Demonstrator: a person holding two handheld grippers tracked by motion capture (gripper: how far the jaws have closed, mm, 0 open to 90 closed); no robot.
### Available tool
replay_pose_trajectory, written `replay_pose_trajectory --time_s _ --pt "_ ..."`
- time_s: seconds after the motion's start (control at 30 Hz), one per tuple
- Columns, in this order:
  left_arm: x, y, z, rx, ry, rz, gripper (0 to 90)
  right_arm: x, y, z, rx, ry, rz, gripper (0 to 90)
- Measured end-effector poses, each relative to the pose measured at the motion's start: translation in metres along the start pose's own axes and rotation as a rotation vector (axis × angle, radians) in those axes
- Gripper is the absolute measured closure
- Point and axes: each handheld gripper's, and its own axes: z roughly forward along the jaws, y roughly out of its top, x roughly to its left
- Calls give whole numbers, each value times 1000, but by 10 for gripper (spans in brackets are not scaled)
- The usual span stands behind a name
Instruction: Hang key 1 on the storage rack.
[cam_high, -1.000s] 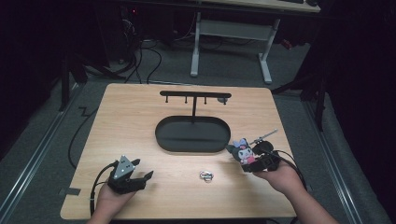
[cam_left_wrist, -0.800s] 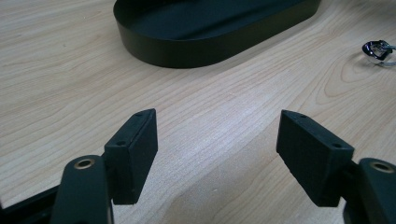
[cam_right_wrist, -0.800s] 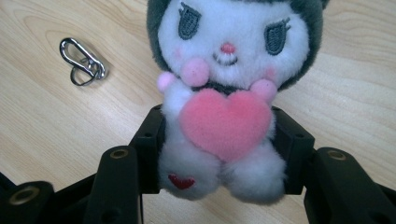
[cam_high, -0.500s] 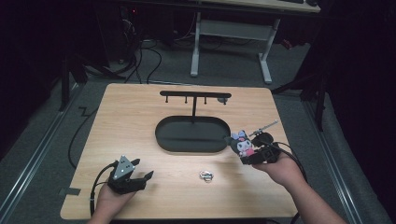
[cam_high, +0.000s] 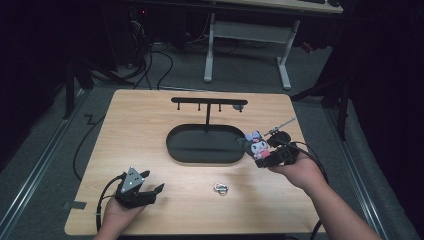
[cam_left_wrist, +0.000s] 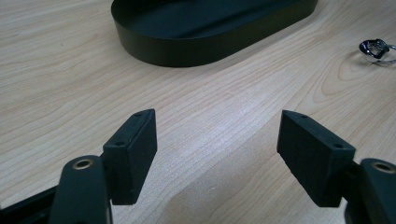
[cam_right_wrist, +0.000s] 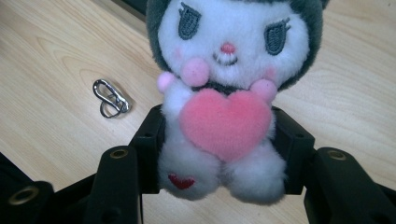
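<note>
Right gripper view: right gripper (cam_right_wrist: 219, 154) clamped on plush toy (cam_right_wrist: 229, 93) at its body, lifted off table (cam_high: 150, 130) beside black tray (cam_high: 205, 145), likely heading for the hanger rack (cam_high: 209, 102). Left gripper (cam_left_wrist: 217, 149) jaws apart, empty; metal clip (cam_high: 220, 188) lies loose.

- The right gripper (cam_right_wrist: 219, 154) holds a plush toy (cam_right_wrist: 224, 93) between its two black jaws, which press on the lower body from both sides.
- The plush toy has a white face, a dark grey hood, pink cheeks and a pink heart (cam_right_wrist: 225, 122) on the chest.
- A small metal clasp (cam_right_wrist: 111, 98) lies on the wooden table (cam_right_wrist: 42, 74), left of the toy and apart from it.
</note>
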Motion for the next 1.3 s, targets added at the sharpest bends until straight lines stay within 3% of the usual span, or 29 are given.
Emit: replay_pose_trajectory --time_s 0.53,1.3 --pt "-1 0 0 1 -8 13 294 3 35 -24 -21 -8 -31 478" --pt "-1 1 0 2 -14 18 294 9 79 -51 -53 -31 -35 478"
